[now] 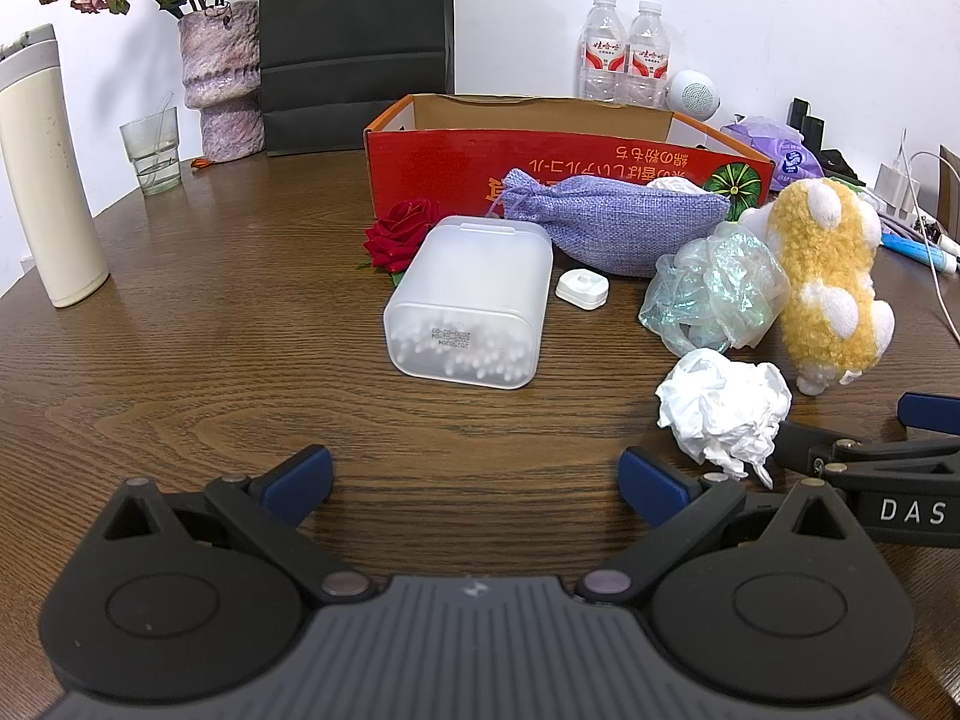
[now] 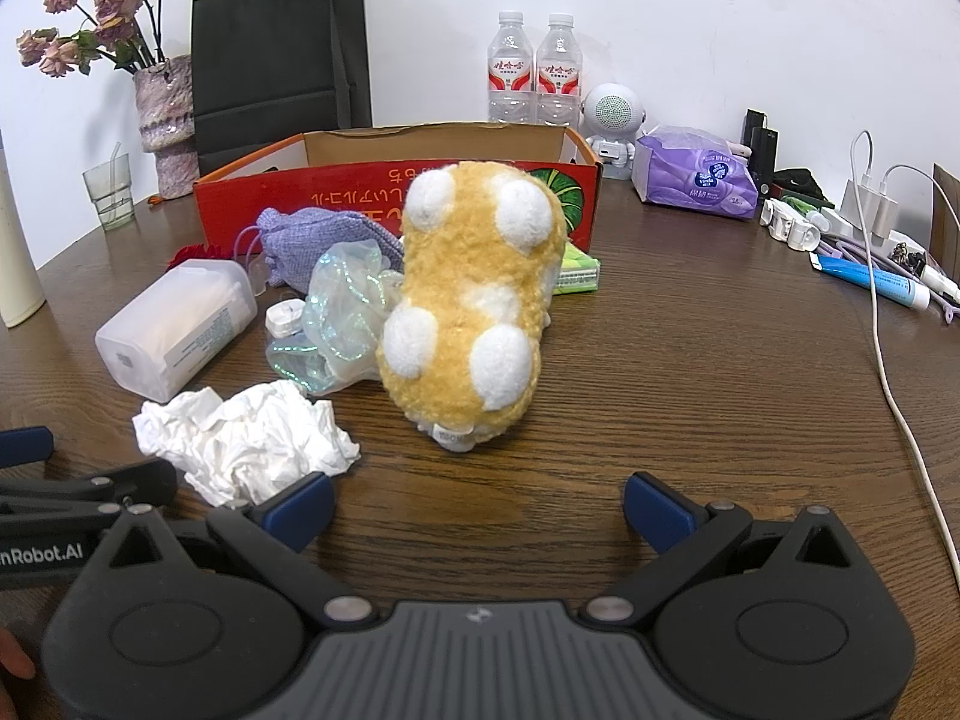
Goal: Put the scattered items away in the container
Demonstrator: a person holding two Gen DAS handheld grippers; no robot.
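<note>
An open red cardboard box (image 1: pixel 540 165) (image 2: pixel 252 198) stands at the back of the wooden table. In front of it lie a frosted cotton-swab box (image 1: pixel 468 306) (image 2: pixel 174 324), a purple cloth pouch (image 1: pixel 612 219) (image 2: pixel 324 240), a red rose (image 1: pixel 399 234), a small white cap (image 1: pixel 582 288) (image 2: pixel 285 318), an iridescent wrap (image 1: pixel 714 294) (image 2: pixel 342 318), a yellow plush toy (image 1: pixel 828 276) (image 2: pixel 474 294) and a crumpled tissue (image 1: pixel 720 408) (image 2: pixel 252 444). My left gripper (image 1: pixel 474 480) is open and empty, short of the swab box. My right gripper (image 2: pixel 477 507) is open and empty, just short of the plush toy.
A cream flask (image 1: pixel 45 180), a glass (image 1: pixel 153 150) and a vase of dried roses (image 1: pixel 222 84) stand at the left. A black bag (image 1: pixel 354 42), two water bottles (image 2: pixel 534 72), a white speaker (image 2: pixel 612 120), a purple tissue pack (image 2: pixel 696 177), cables and a blue tube (image 2: pixel 870 279) are behind and right.
</note>
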